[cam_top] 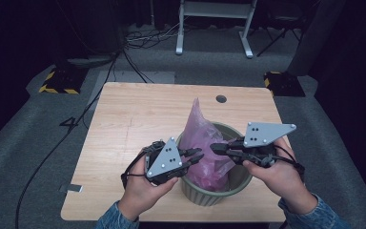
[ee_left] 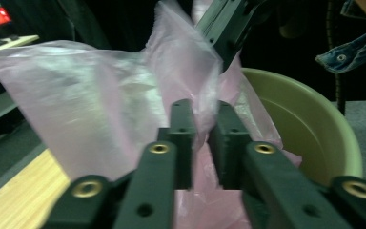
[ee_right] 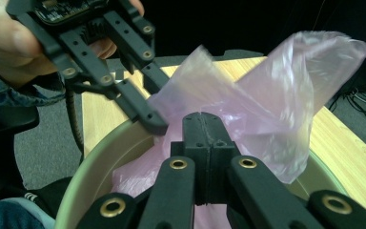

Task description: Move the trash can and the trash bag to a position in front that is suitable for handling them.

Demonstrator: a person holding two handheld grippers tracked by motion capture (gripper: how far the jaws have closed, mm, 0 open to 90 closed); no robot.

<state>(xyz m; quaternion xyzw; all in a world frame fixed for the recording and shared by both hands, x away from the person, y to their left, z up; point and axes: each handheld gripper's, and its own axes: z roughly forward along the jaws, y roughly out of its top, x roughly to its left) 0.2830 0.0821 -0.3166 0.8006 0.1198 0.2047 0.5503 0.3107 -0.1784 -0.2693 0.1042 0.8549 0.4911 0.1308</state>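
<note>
Both grippers work the pink bag (cam_top: 203, 143) inside the green bin (cam_top: 240, 179) on the bench (cam_top: 124, 124), left gripper (ee_left: 201, 119) narrowly pinching film, right gripper (ee_right: 205, 125) clamped on it — thin, light, slippery stuff, best gripped along its rim.

Dim room with black surroundings beyond the wooden table (cam_top: 124, 143), even soft overhead light on its top, faint shadow under the green bin (cam_top: 209, 193), pale glare on the pink bag (ee_left: 76, 95) above the bin, bag edges blurred, near jaws soft
</note>
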